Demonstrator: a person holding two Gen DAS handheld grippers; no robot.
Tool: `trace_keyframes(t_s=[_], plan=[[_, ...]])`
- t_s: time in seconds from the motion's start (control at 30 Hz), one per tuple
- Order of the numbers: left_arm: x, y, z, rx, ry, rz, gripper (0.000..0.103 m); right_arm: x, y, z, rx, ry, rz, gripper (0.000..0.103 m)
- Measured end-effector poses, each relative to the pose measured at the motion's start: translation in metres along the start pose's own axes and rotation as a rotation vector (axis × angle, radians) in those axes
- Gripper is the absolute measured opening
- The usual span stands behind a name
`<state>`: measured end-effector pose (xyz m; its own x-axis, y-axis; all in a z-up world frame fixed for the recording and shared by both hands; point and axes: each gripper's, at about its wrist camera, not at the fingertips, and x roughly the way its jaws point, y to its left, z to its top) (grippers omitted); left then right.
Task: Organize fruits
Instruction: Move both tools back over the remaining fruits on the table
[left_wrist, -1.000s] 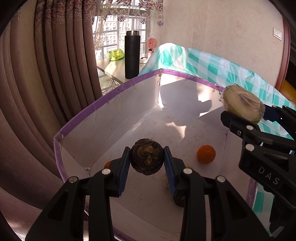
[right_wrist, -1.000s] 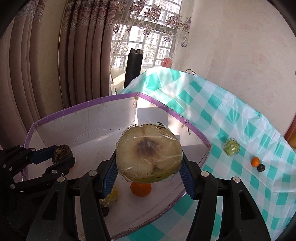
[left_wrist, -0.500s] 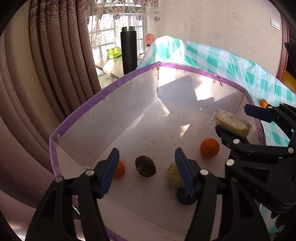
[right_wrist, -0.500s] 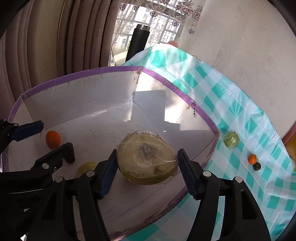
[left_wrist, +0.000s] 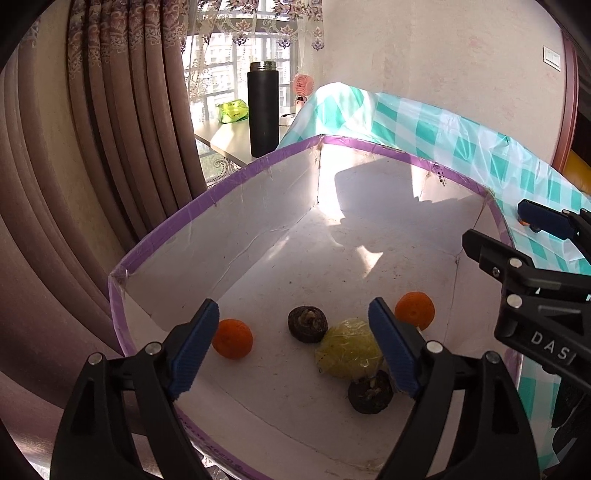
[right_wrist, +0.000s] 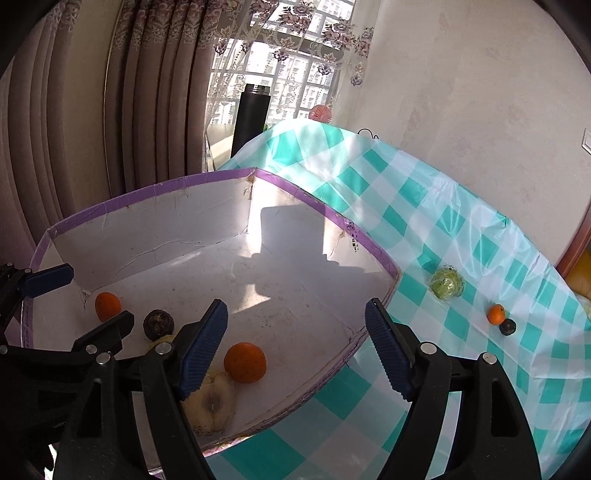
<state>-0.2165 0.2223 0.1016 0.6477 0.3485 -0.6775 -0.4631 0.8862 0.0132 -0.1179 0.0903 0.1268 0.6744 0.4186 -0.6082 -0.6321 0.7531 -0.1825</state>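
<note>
A white box with a purple rim (left_wrist: 229, 186) (right_wrist: 155, 192) holds two oranges (left_wrist: 232, 338) (left_wrist: 414, 310), two dark round fruits (left_wrist: 307, 324) (left_wrist: 369, 397) and a wrapped yellow-green fruit (left_wrist: 349, 349). The wrapped half fruit (right_wrist: 210, 400) lies in the box by an orange (right_wrist: 244, 362). My left gripper (left_wrist: 293, 349) is open and empty above the fruits. My right gripper (right_wrist: 295, 350) is open and empty over the box's near right edge. On the checked cloth lie a green fruit (right_wrist: 446, 283), a small orange (right_wrist: 495, 314) and a small dark fruit (right_wrist: 508, 326).
A black flask (left_wrist: 263, 109) and a green packet (left_wrist: 232, 111) stand on a side table behind the box. Curtains (left_wrist: 92, 147) hang close on the left. A wall runs behind the teal checked tablecloth (right_wrist: 461, 240).
My left gripper opened and dropped the dark fruit into the box. My right gripper lowered the wrapped half fruit, released it in the box, and both pulled back.
</note>
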Motion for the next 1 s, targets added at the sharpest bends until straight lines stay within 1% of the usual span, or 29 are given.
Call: trace_keyframes(t_s=[0.2,0.33,0.43,0.5,0.63,0.83,0.93,1.0], plan=[[-0.002,-0.004,0.002,0.019,-0.010,0.004,0.083,-0.006,-0.025,-0.010,0.079,-0.016,-0.003,0.076],[-0.007,-0.010,0.002,0.041,-0.020,0.013,0.085,-0.006,-0.042,-0.021,0.127,-0.005,-0.013,0.077],[-0.011,-0.016,0.002,0.062,-0.030,0.022,0.087,-0.005,-0.057,-0.031,0.164,0.007,-0.018,0.077],[-0.015,-0.023,0.003,0.081,-0.040,0.033,0.087,-0.006,-0.067,-0.037,0.189,0.006,-0.020,0.080],[-0.024,-0.037,0.005,0.120,-0.062,0.045,0.088,-0.008,-0.090,-0.049,0.248,0.007,-0.033,0.080],[-0.043,-0.069,0.009,0.190,-0.111,0.047,0.094,-0.015,-0.128,-0.069,0.343,0.001,-0.052,0.080],[-0.054,-0.093,0.011,0.234,-0.149,0.026,0.100,-0.016,-0.150,-0.083,0.401,0.004,-0.070,0.080],[-0.061,-0.115,0.010,0.268,-0.184,0.008,0.101,-0.016,-0.164,-0.093,0.435,0.008,-0.085,0.080]])
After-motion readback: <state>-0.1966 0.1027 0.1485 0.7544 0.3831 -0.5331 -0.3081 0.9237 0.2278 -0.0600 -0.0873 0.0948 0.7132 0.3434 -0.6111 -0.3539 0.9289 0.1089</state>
